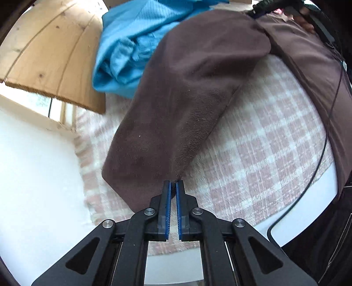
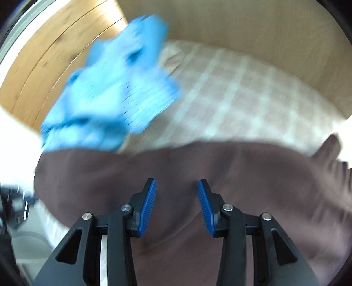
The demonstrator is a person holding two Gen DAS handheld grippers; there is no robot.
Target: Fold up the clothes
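Note:
A brown fleece garment (image 1: 187, 99) lies on a pink-and-white checked blanket (image 1: 264, 143). My left gripper (image 1: 173, 182) is shut on the garment's near edge, pinching a fold between its blue pads so that the cloth rises in a ridge. In the right wrist view, which is blurred, the same brown garment (image 2: 176, 162) spreads under my right gripper (image 2: 176, 182). Its jaws stand open above the cloth, with nothing pinched between the pads. A crumpled light blue garment (image 1: 132, 44) lies beyond the brown one, and the right wrist view has this blue garment (image 2: 114, 92) at the left.
A wooden board (image 1: 50, 50) stands at the far left beside the blue garment. A white surface (image 1: 33, 165) borders the blanket on the left. A black cable (image 1: 319, 158) runs down the right side. A hand (image 1: 305, 19) holds black gear at the top right.

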